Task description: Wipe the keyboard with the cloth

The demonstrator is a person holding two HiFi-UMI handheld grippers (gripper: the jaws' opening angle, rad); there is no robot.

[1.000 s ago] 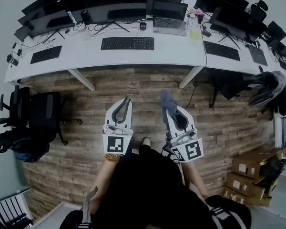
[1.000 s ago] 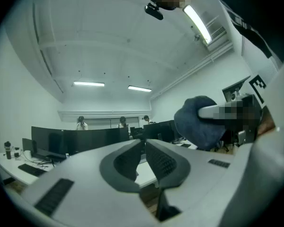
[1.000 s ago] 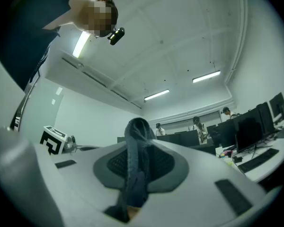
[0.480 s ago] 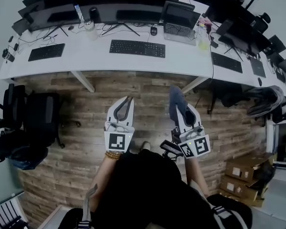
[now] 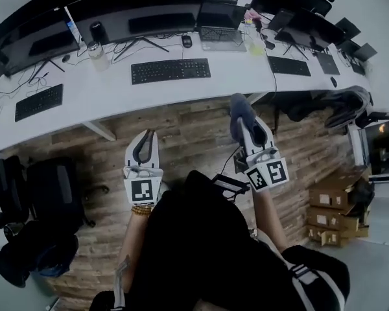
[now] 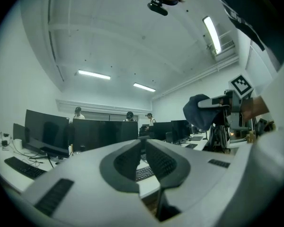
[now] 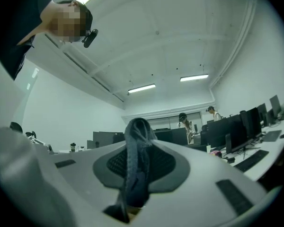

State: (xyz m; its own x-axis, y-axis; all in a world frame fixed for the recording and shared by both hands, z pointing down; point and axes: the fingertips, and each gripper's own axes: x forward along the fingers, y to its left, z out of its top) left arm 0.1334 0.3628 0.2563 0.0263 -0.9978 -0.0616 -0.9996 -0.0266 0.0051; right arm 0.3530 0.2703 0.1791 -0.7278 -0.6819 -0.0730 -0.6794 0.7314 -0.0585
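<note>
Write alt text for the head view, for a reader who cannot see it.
Seen from above, a person's right hand-held gripper holds a dark cloth, while the left hand-held gripper is shut and empty. Both point towards a white desk with a black keyboard.

The left gripper (image 5: 145, 138) and the right gripper (image 5: 249, 133) have pale grey shells tapering to dark, ribbed fingers (image 6: 127, 161). Each carries a white cube (image 5: 142, 190) printed with black square markers. The operator wears a black top (image 5: 194, 251) and a beaded bracelet (image 5: 141, 209).
</note>
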